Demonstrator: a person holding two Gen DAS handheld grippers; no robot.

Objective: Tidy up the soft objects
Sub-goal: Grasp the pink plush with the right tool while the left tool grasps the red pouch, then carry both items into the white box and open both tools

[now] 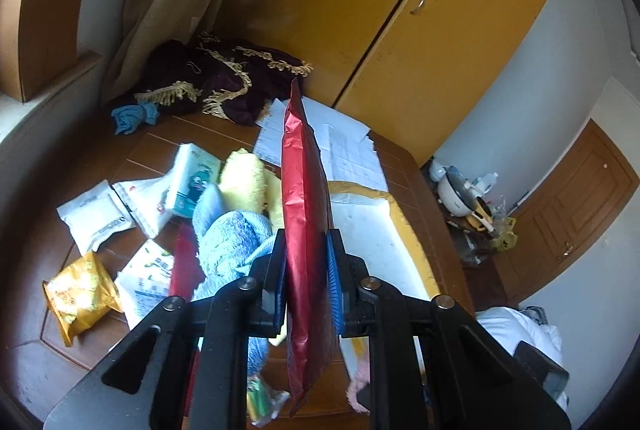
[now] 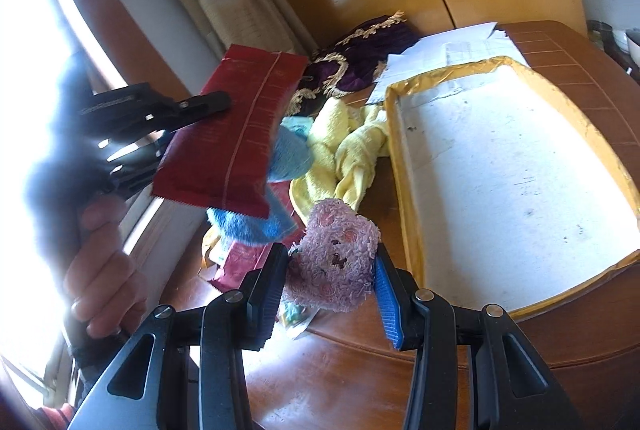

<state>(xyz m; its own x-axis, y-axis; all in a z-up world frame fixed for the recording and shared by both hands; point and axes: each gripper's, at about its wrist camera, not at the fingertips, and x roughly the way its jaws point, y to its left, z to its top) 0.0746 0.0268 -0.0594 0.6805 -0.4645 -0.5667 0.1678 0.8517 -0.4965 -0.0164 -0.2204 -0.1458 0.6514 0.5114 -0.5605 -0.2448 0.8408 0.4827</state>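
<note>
left gripper (image 1: 306, 270) clamped on red foil packet (image 1: 304, 190), packet edge-on, lifted above table (image 2: 340, 362). right gripper (image 2: 330, 282) closed around pink fuzzy cloth (image 2: 336, 258), held just above the table beside the white tray (image 2: 404, 190). hand (image 2: 106, 270) wraps the left handle.

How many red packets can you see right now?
2: one red packet gripped in the left gripper, raised off the table; another lying flat beside the blue towel. More may be hidden.
</note>
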